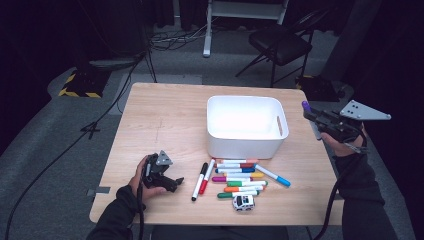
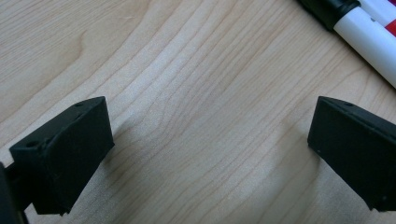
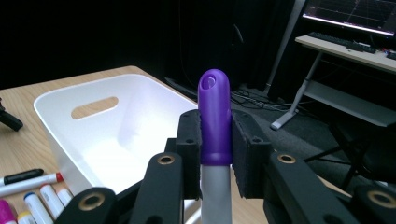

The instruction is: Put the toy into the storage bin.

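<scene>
My right gripper (image 1: pixel 311 114) is raised beside the right wall of the white bin (image 1: pixel 245 142), shut on a purple-capped marker (image 1: pixel 305 105). In the right gripper view the purple cap (image 3: pixel 215 119) stands up between the two pads of my right gripper (image 3: pixel 215 154), with the bin (image 3: pixel 70 130) behind it to the left. Several coloured markers (image 1: pixel 240 177) lie in a loose row in front of the bin. My left gripper (image 1: pixel 175 182) rests on the table at the front left, open over bare wood, as the left gripper view (image 2: pixel 205 154) shows.
A black marker and a red marker (image 1: pixel 202 180) lie side by side left of the row. A small white toy car (image 1: pixel 243 202) sits near the front edge. The wooden table (image 1: pixel 160 115) has bare room at the left and back. A black chair (image 1: pixel 280 45) stands beyond the table.
</scene>
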The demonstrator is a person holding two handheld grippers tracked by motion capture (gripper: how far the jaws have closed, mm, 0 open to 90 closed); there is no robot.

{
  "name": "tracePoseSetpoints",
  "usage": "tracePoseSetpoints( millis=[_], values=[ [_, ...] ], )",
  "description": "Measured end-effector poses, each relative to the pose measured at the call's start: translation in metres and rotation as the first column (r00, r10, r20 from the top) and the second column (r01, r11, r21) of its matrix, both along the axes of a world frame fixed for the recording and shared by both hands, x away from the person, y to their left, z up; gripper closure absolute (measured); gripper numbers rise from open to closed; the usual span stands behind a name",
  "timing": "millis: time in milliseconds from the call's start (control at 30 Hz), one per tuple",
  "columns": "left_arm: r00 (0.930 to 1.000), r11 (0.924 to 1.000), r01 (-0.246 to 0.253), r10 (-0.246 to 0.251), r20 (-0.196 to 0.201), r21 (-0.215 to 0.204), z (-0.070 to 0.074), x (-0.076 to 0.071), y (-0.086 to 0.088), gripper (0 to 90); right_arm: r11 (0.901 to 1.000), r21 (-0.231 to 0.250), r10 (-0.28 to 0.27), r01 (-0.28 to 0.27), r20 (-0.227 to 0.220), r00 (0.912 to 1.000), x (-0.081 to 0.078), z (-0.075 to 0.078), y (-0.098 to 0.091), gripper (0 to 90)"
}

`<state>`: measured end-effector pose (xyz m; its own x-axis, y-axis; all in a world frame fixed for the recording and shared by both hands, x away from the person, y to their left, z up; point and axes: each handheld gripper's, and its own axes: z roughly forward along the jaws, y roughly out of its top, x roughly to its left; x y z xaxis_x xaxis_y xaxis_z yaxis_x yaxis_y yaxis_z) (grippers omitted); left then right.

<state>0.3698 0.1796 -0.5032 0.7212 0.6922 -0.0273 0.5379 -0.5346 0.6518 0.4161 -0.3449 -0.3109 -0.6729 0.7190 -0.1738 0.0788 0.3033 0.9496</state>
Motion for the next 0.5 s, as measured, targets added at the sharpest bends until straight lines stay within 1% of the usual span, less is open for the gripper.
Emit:
tracePoseSetpoints(
  millis=[100, 133, 233, 333, 433, 500],
  values=[
    [1.0000, 1.0000, 0.000, 0.000, 0.002, 0.002, 0.000, 0.000, 0.000, 0.2, 0.9998, 0.011, 0.017, -0.017, 0.004, 0.9998, 0.005, 0.007, 0.009, 74.8],
    [1.0000, 1.0000, 0.000, 0.000, 0.002, 0.002, 0.000, 0.000, 0.000, 0.2, 0.9998, 0.011, 0.018, -0.018, -0.003, 0.9998, 0.006, 0.009, 0.012, 74.8],
    [1.0000, 1.0000, -0.002, 0.002, 0.007, 0.006, 0.000, 0.000, 0.000, 0.2, 0.9994, -0.001, 0.034, -0.034, -0.002, 0.9994, 0.011, 0.012, 0.023, 74.8],
    [1.0000, 1.0000, 0.000, 0.000, 0.003, 0.002, 0.000, 0.000, 0.000, 0.2, 0.9988, -0.011, 0.048, -0.048, -0.005, 0.9988, 0.015, 0.014, 0.034, 74.8],
    [1.0000, 1.0000, 0.000, 0.000, 0.003, 0.003, 0.000, 0.000, 0.000, 0.2, 0.9973, -0.011, 0.072, -0.072, -0.006, 0.9974, 0.018, 0.017, 0.042, 74.8],
    [1.0000, 1.0000, 0.000, 0.000, 0.003, 0.003, 0.000, 0.000, 0.000, 0.2, 0.9969, -0.017, 0.077, -0.077, -0.009, 0.9970, 0.021, 0.018, 0.047, 74.8]
  ],
)
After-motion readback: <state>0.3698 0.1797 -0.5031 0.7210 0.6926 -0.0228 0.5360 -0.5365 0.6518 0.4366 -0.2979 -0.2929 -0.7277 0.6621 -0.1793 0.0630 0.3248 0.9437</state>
